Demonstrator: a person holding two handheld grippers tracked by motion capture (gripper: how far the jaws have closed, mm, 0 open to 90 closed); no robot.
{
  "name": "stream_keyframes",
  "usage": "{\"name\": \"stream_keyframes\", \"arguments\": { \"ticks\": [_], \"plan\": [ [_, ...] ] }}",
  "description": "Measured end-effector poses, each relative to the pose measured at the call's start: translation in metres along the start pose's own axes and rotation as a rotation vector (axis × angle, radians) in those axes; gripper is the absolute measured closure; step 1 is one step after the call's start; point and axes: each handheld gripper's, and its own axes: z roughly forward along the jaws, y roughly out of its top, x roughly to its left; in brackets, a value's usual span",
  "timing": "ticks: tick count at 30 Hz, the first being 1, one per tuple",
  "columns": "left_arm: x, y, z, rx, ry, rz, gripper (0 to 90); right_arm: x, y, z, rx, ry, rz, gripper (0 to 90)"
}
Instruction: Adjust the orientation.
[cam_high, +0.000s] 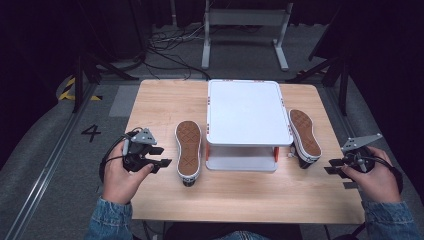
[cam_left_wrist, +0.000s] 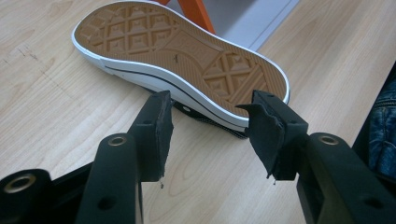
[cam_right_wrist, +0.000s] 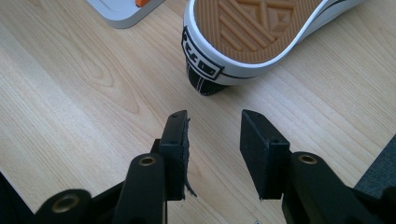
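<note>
Both the left gripper (cam_high: 161, 156) and right gripper (cam_high: 335, 166) hovered with jaws parted and empty, each near a sole-up sneaker, left shoe (cam_high: 188, 152) and right shoe (cam_high: 305, 136), whose uppers stayed hidden beside the white rack (cam_high: 247, 112).

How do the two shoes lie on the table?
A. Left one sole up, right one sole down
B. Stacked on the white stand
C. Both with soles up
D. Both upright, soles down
C: the left shoe and the right shoe both show their brown tread, one on each side of the white stand.
</note>
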Motion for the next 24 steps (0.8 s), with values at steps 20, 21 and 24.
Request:
{"name": "stream_keyframes", "arguments": {
  "ticks": [20, 21, 24],
  "plan": [
    [0.003, 0.027, 0.036, -0.026, -0.062, 0.050, 66.6, 0.004, -0.007, 0.000, 0.013, -0.005, 0.010, 62.3],
    [0.004, 0.028, 0.039, -0.029, -0.063, 0.044, 69.1, 0.004, -0.007, 0.000, 0.014, -0.003, 0.010, 62.2],
    [0.009, 0.029, 0.051, -0.045, -0.069, 0.028, 80.7, 0.004, -0.006, 0.002, 0.017, -0.002, 0.010, 62.1]
  ]
}}
